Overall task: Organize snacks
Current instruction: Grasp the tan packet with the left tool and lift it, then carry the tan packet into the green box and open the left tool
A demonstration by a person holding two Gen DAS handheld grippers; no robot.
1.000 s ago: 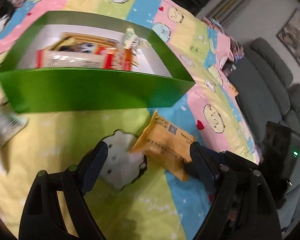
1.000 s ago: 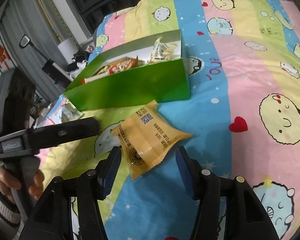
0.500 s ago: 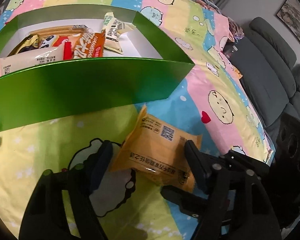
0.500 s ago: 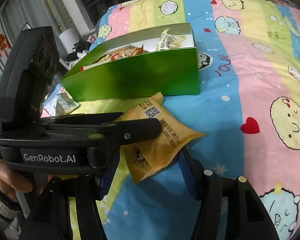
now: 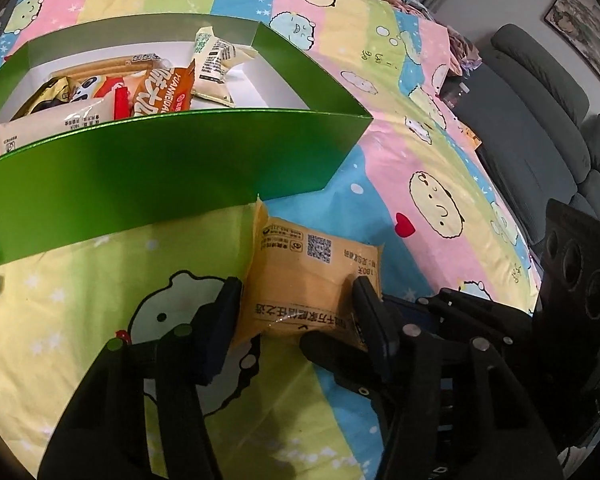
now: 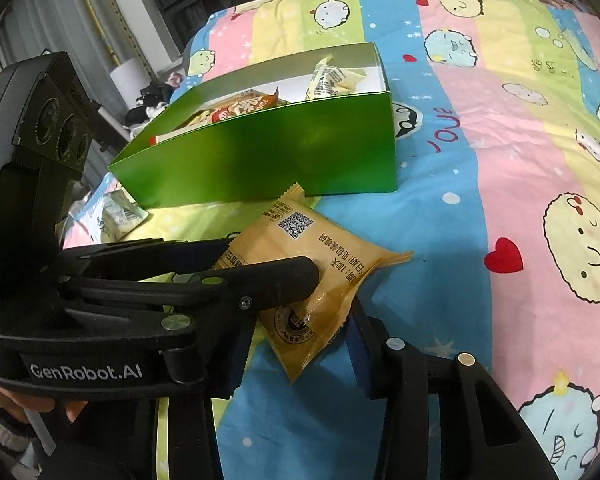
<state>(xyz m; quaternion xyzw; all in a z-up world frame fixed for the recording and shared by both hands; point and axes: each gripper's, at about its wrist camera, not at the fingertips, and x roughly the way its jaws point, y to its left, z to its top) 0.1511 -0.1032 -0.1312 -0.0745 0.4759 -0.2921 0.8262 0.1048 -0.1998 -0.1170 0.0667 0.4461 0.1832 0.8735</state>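
While both sets of tongs close on the orange snack packet [image 5: 308, 280], lying on the bedsheet [image 5: 380, 184] at the green box's [image 5: 160, 168] six o'clock, left tongs [image 5: 296, 312] and right tongs [image 6: 296, 344] risk colliding, tearing or squeezing it loose.

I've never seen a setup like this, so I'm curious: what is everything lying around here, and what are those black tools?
Snack packet: one, orange-yellow, on the cloth in front of the box, between both pairs of fingers.
Box: one, green with white inside, behind the packet, open on top.
Snacks in box: several, orange, cream and red wrappers.
Loose wrappers: pale, beside the box; number unclear.
Cloth: one, striped pastel with cartoon faces, under everything.
Sofa: grey, beyond the cloth's edge.
Left gripper: black, closing around the packet.
Right gripper: black, closing around the same packet.
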